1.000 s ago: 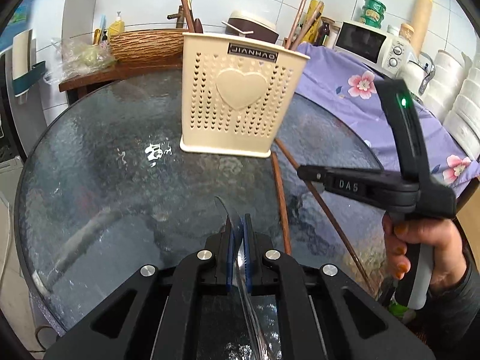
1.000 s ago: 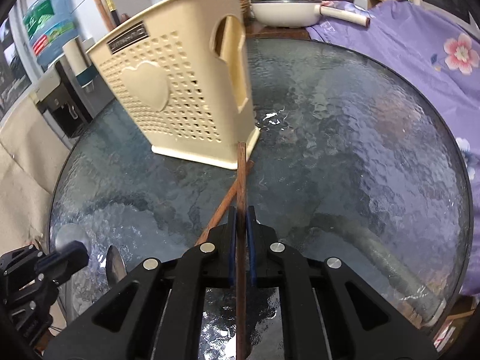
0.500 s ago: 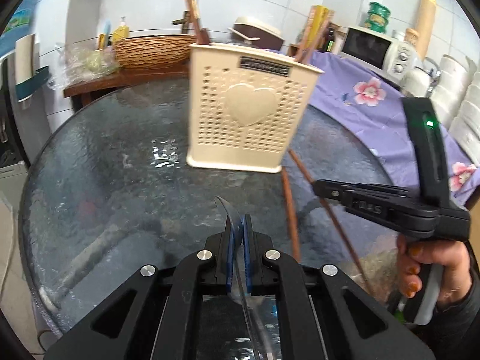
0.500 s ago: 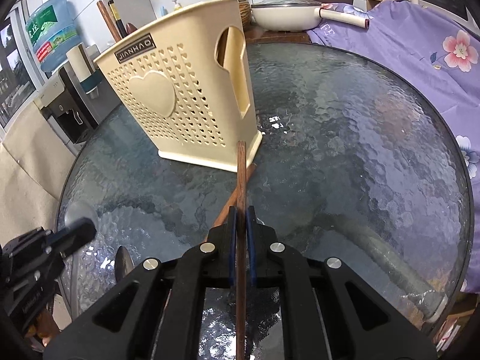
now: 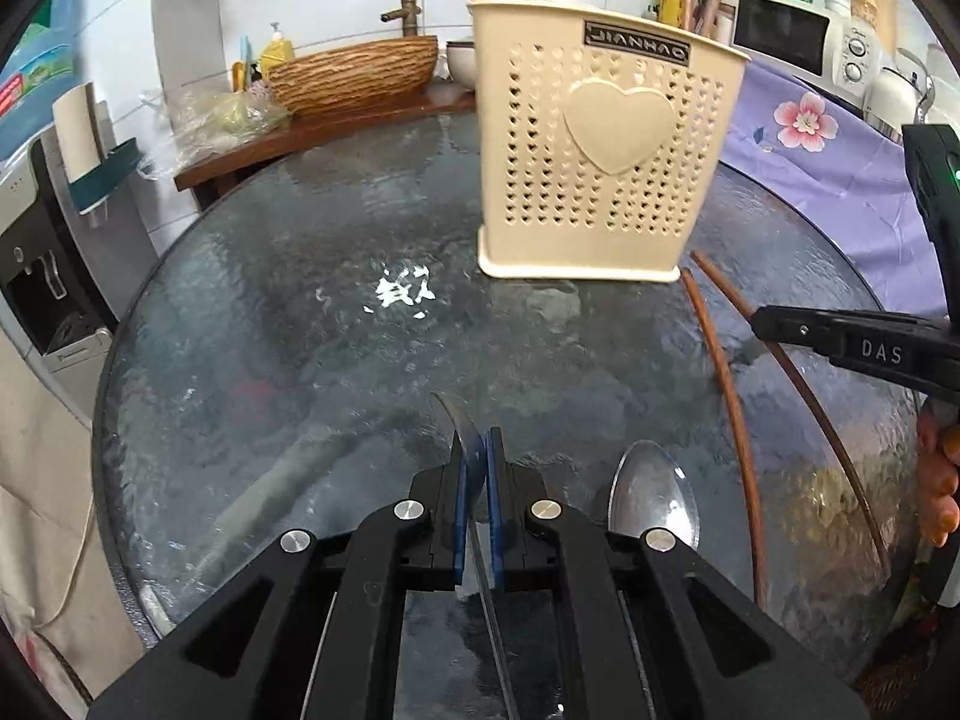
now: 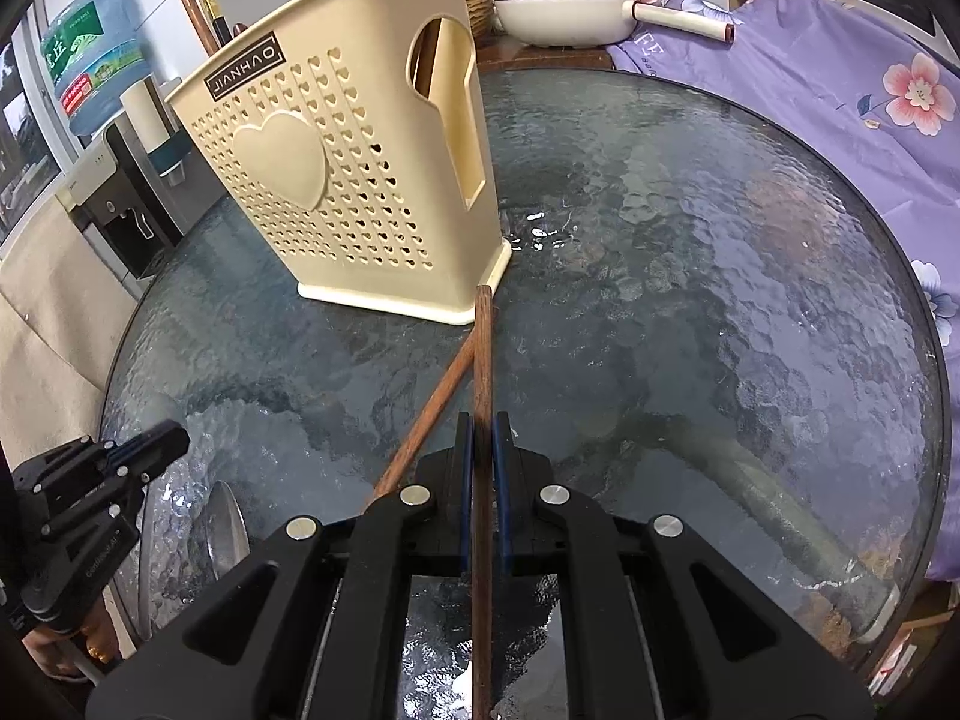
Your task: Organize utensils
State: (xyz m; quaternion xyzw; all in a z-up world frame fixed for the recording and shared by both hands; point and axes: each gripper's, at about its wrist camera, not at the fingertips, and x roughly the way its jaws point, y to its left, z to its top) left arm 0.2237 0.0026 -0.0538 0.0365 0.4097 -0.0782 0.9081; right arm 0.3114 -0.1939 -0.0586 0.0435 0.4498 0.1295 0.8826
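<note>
L gripper (image 5: 477,468): lower centre of left wrist view. Jaws closed down to a thin gap, blue pads clamped on a thin metal utensil (image 5: 459,426); curved tip sticks out past the pads toward upper left, shaft runs back under the body. Type of utensil: cannot tell.
R gripper (image 6: 482,450): lower centre of right wrist view. Jaws nearly fully closed, pads gripping chopstick A (image 6: 482,360) along its length; tip points up-frame, ends just short of the holder's base corner.
Chopstick B (image 6: 429,414): lies on the glass, angled from lower left to upper right, meets chopstick A near its tip. Not gripped.
Utensil holder (image 5: 600,150): cream plastic, heart cut-outs, upright on the table, upper centre-right of left view; upper left-centre of right view. Wooden sticks show above its rim.
Spoon (image 5: 654,489): bowl rests on the glass, just right of L gripper, lower centre-right of left view. Free.
Table (image 5: 270,330): round, textured glass; fills mid-frame in both views.
Person's hand (image 5: 939,480): right edge of left view, on R gripper's handle.
</note>
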